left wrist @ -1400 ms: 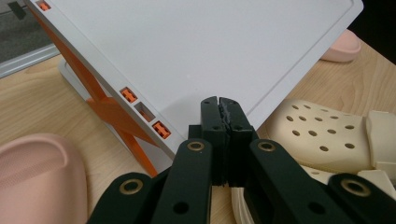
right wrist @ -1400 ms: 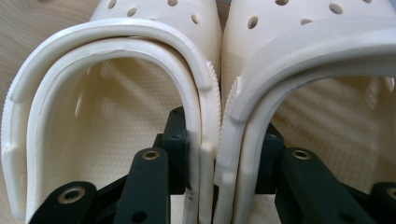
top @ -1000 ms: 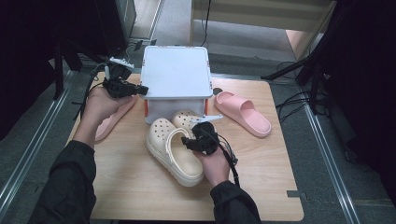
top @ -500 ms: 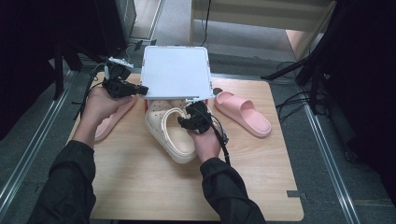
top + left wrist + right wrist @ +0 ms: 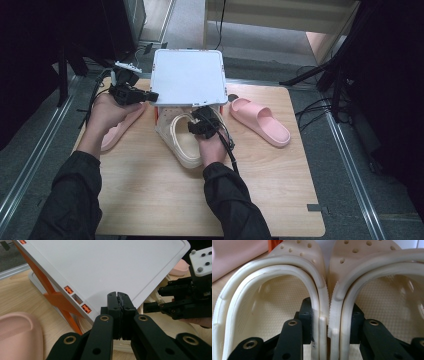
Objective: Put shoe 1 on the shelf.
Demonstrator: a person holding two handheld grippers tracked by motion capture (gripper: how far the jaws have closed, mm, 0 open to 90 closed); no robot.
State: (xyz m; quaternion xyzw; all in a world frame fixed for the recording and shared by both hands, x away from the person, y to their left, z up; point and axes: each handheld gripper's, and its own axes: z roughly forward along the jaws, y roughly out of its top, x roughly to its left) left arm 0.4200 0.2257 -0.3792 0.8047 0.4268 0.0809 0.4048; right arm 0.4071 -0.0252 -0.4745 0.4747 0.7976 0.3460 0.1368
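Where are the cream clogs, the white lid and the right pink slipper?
cream clogs [image 5: 323, 315]: right gripper view, the pinched inner walls.
white lid [image 5: 188, 77]: high view, its flat top.
right pink slipper [image 5: 260, 120]: high view, its strap.

High view looks down on table [image 5: 150, 200]; left gripper view close at box [image 5: 112, 267]; right gripper view closer on clogs [image 5: 322, 290], shared with high view

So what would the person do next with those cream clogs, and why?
Probably slide the pair of cream clogs a little farther forward under the raised white lid. The right hand-held gripper pinches the clogs' two inner walls together, their toes already point into the gap, and the left hand-held gripper, jaws closed, is at the lid's edge and seems to prop it up.
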